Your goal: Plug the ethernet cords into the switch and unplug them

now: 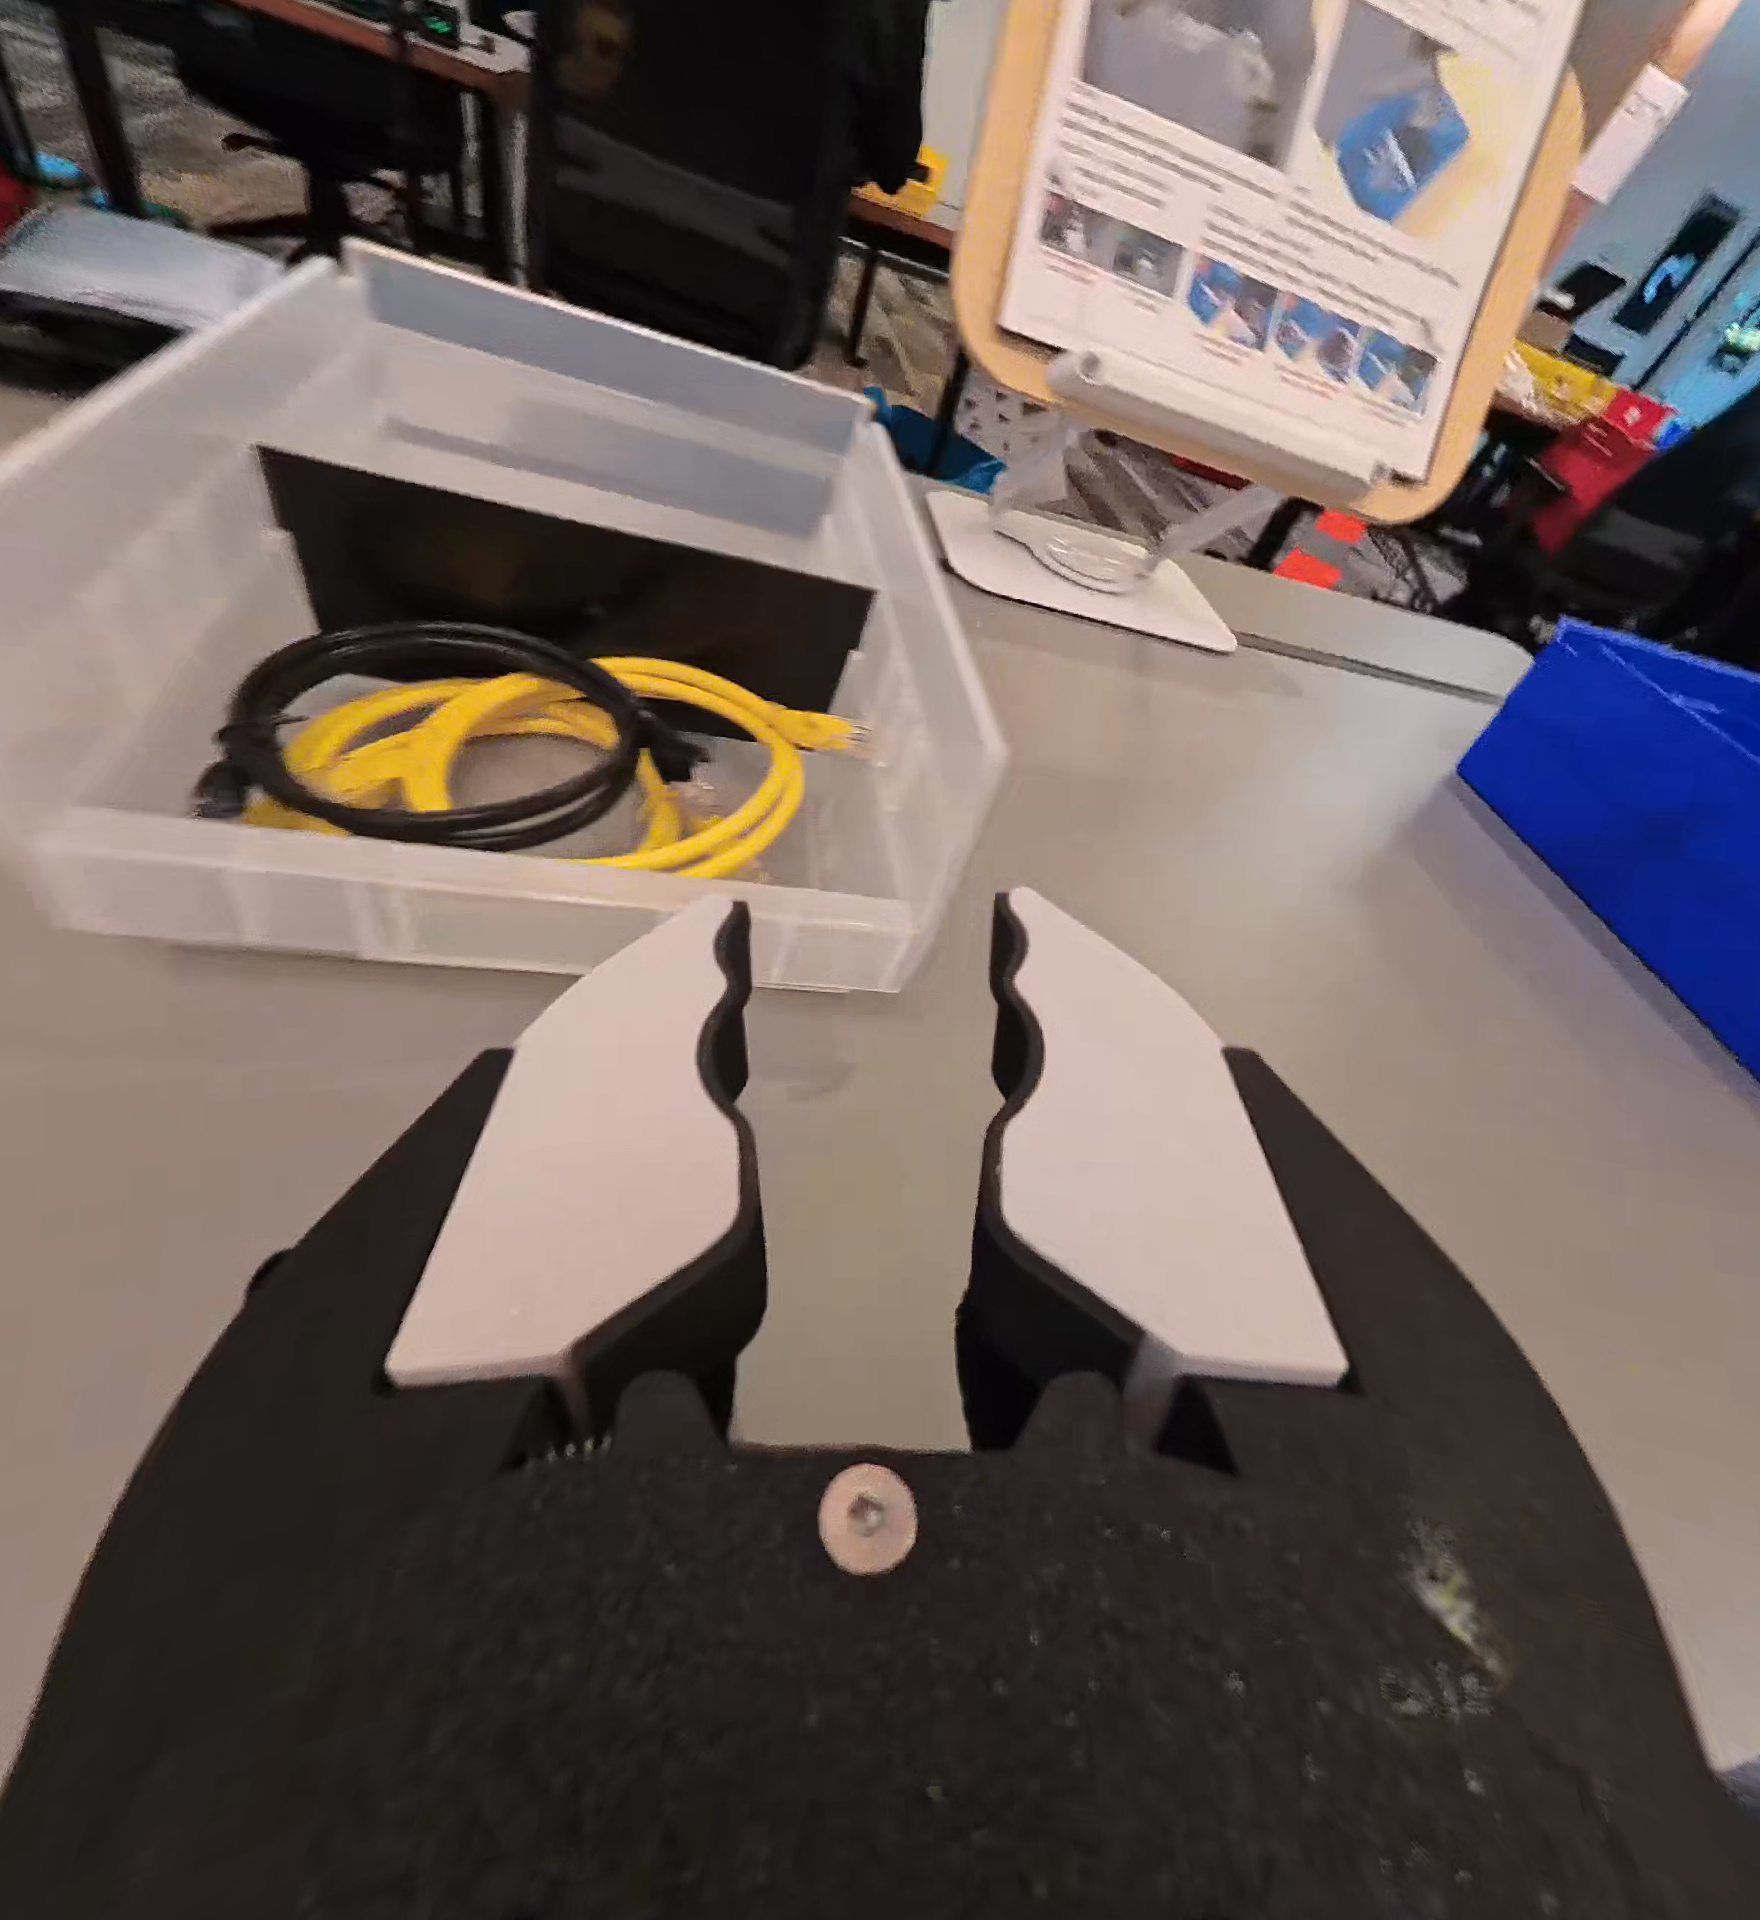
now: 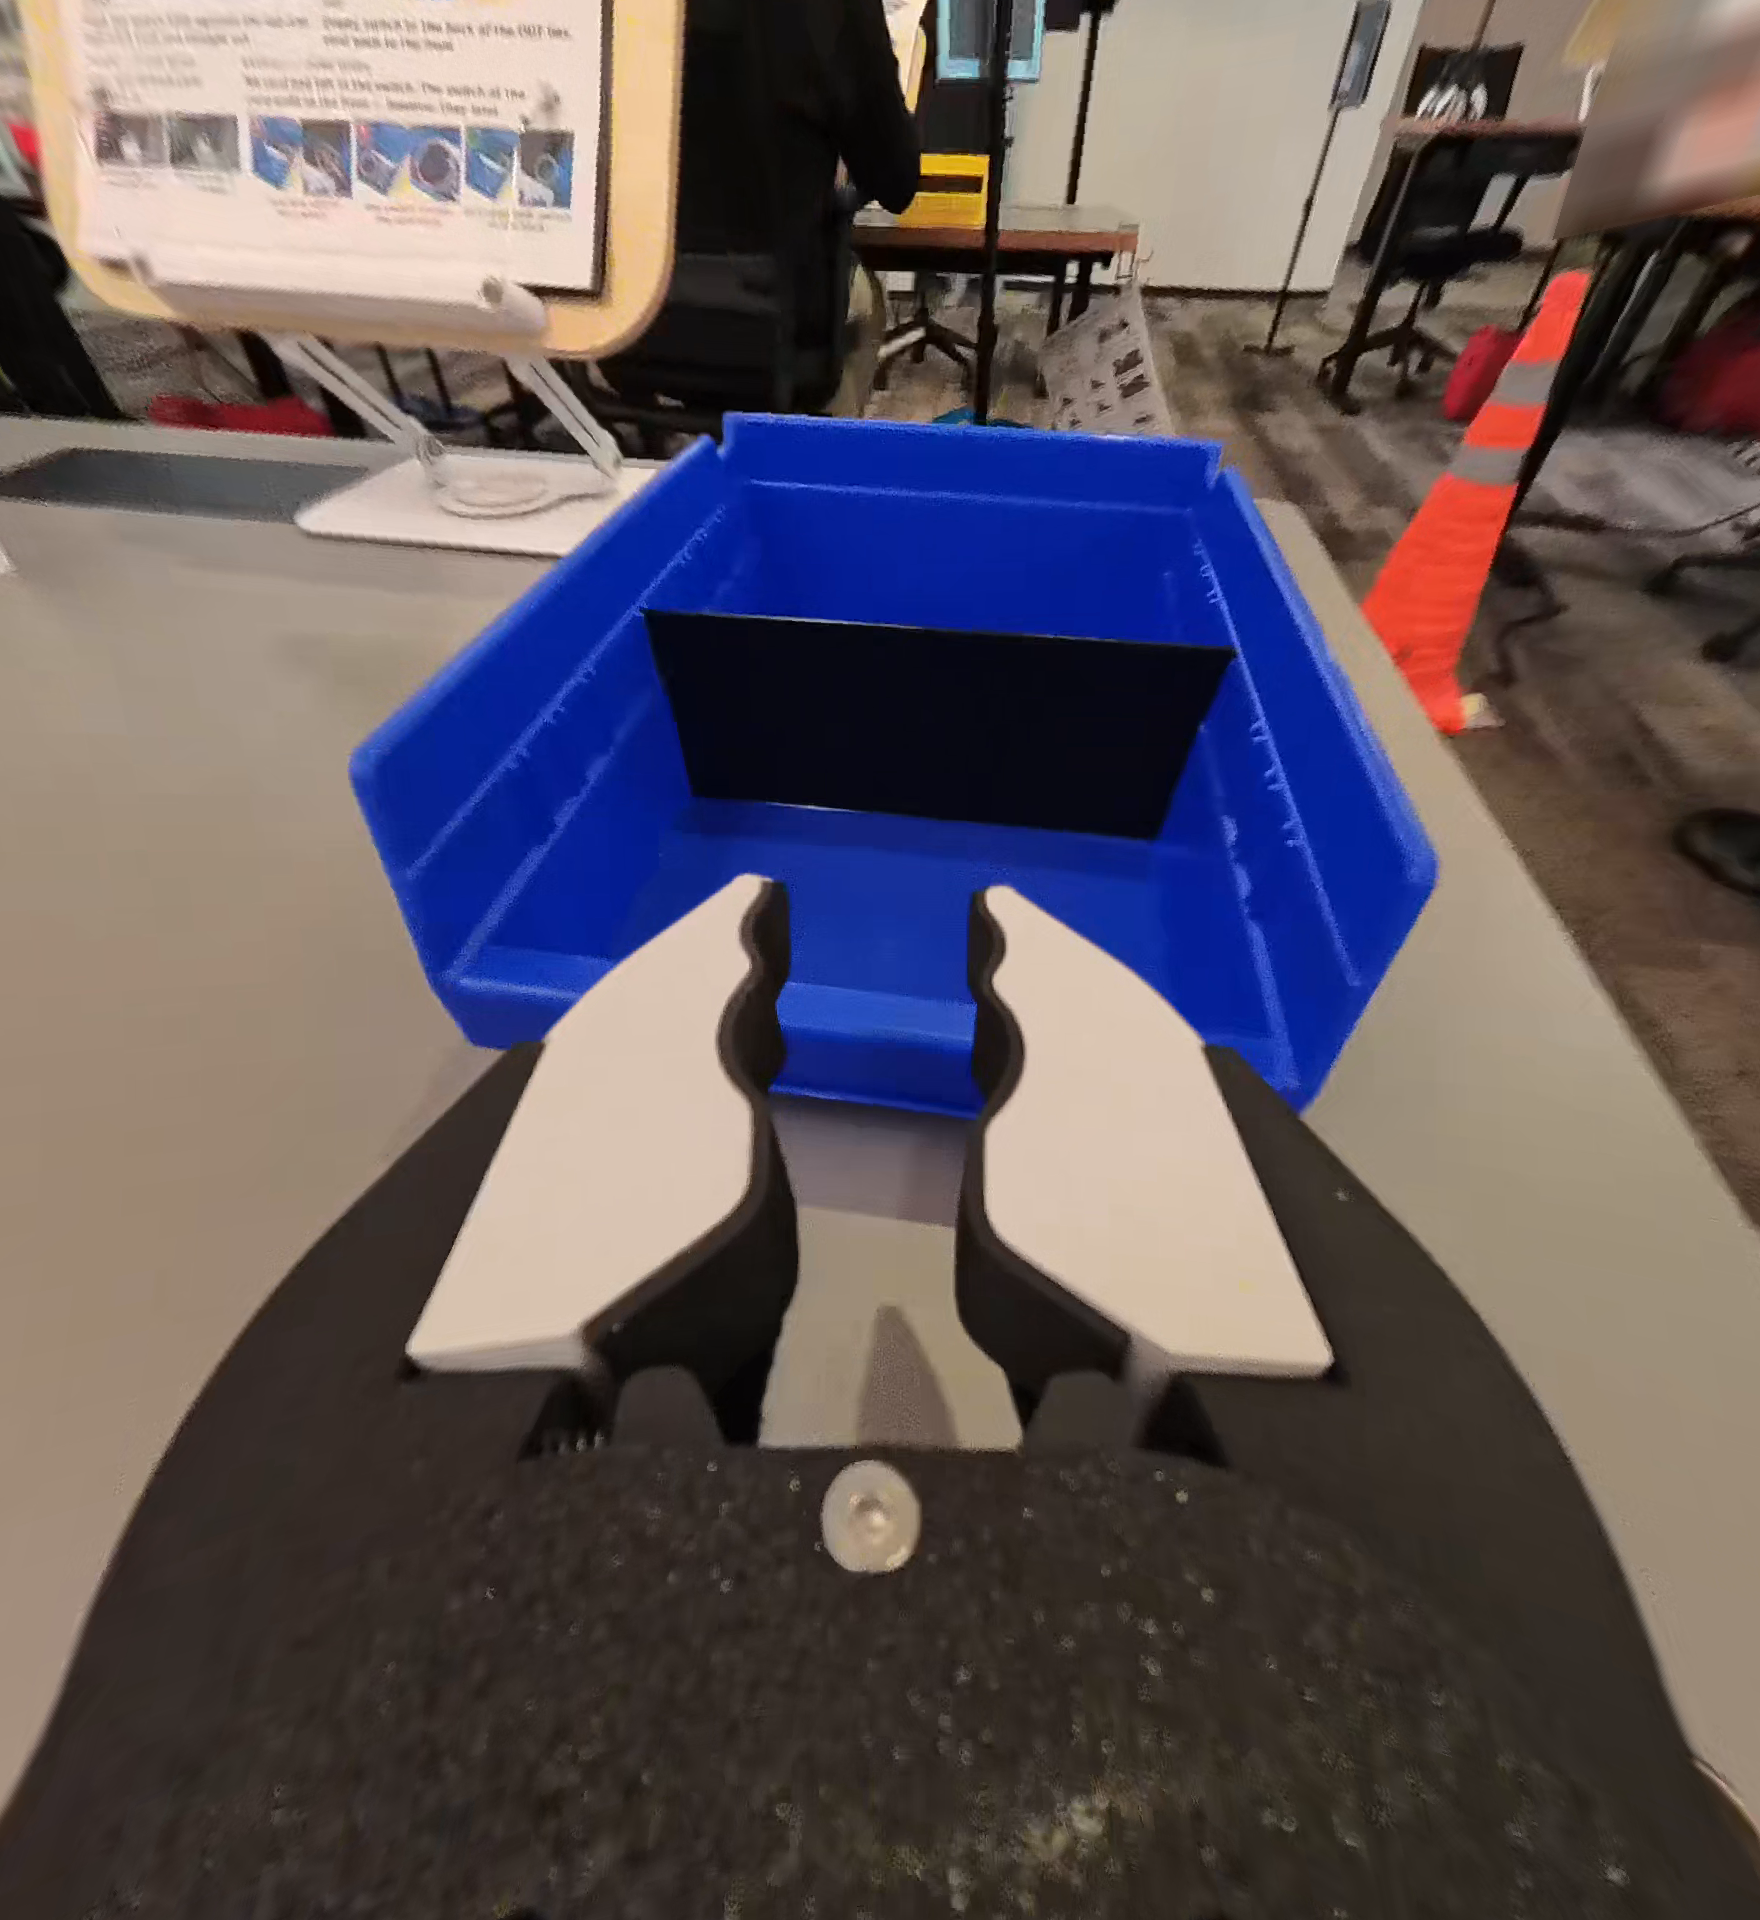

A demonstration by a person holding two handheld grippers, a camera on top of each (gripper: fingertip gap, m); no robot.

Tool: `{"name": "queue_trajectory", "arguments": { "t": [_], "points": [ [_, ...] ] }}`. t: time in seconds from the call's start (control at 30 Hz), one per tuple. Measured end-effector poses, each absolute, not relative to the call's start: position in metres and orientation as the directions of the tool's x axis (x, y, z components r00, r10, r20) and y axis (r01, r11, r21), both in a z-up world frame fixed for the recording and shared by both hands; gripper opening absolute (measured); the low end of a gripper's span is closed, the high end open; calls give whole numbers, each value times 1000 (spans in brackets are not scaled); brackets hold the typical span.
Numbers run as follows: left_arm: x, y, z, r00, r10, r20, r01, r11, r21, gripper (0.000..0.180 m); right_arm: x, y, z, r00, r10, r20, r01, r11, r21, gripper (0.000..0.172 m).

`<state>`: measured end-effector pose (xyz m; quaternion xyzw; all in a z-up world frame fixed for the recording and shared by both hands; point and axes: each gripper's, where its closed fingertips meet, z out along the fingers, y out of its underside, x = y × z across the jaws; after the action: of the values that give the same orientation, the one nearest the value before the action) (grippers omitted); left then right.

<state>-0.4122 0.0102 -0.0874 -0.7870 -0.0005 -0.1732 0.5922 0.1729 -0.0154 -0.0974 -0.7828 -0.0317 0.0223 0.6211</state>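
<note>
With both the left hand-held gripper point(image 1: 868, 914) and right hand-held gripper point(image 2: 874, 899) being held wide and empty, the light, limp yellow ethernet cords point(image 1: 543, 748), tangled with a black cable point(image 1: 419, 665) in the clear plastic bin point(image 1: 440, 914) at the worktop's point(image 1: 1219, 883) left side, are probably best being gripped at a stiff plug end point(image 1: 824, 732).

a big grey table point(image 2: 128, 935) fills the front of both views. at its far edge stands a white stand point(image 2: 460, 499) holding a wooden board point(image 2: 647, 208) with a printed page on it. past the table the floor point(image 2: 1582, 831) is a dark, speckled carpet. an orange cone point(image 2: 1478, 520) with grey stripes stands on the floor by the table's right edge. farther back are brown desks point(image 2: 1001, 234) with black legs, black office chairs point(image 2: 1458, 218) on wheels, and a pale wall point(image 2: 1219, 135). a person in dark clothes point(image 2: 782, 156) stands by a desk. the room is evenly lit.
</note>
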Motion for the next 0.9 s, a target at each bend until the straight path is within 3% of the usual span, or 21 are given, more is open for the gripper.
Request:
{"name": "queue_trajectory", "arguments": {
  "t": [0.17,0.33,0.9],
  "points": [
    [-378,15,-103,955,-279,99,1,-333,-943,47,159,-10,-99,992,125,-10,18,-224,-974,35],
    [-365,12,-111,945,-321,58,-63,-356,-932,48,146,-7,-105,984,171,-52,-7,-253,-968,36],
    [-378,16,-121,935,-301,189,42,-434,-900,48,159,-10,-108,987,140,-82,-42,-268,-963,35]
  ]
}}
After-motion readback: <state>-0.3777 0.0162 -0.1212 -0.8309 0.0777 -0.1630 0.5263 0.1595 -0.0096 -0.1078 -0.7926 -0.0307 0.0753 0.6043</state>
